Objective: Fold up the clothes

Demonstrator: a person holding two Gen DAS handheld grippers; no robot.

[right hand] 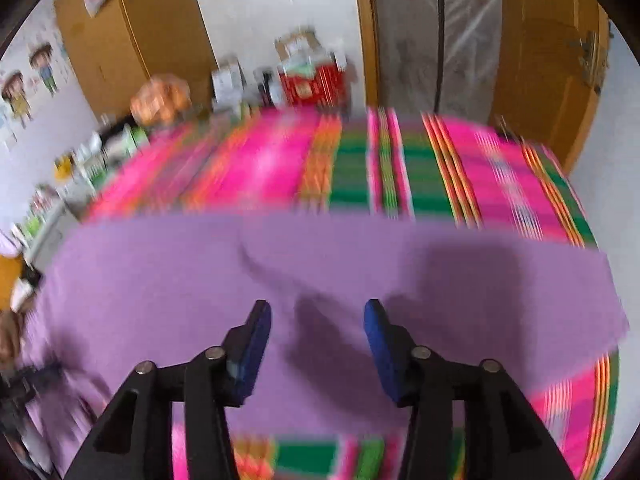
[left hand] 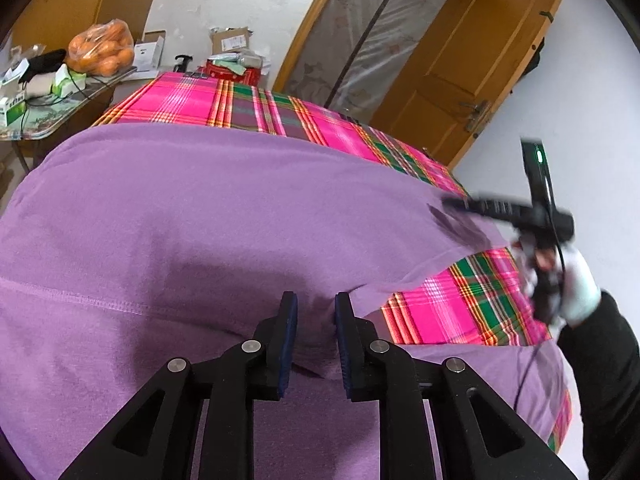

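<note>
Purple garment (left hand: 224, 216) lies spread flat over most of the surface (left hand: 224, 104), which is covered by a pink, green and orange plaid cloth; the garment's far edge runs short of the surface's far edge, leaving a band of plaid bare there, and a hemmed seam crosses the fabric toward the near left side. The left tongs (left hand: 316, 336) point down at the near part of the garment with a narrow gap between the blue pads, and a small ridge of purple fabric rises into that gap; whether the pads actually press it cannot be told. The right tongs (right hand: 318, 344) hang over the garment near the surface's right edge, standing apart with nothing between them, their shadow falling on the fabric below; the right wrist view is smeared by motion. From the left wrist view the right tongs appear as a dark blurred tool held by a white-gloved hand (left hand: 576, 280) with a dark sleeve. Beyond the far left corner stands a side table with a bag of oranges (left hand: 102, 46) and small boxes, and a wooden door (left hand: 476, 68) stands open behind.
</note>
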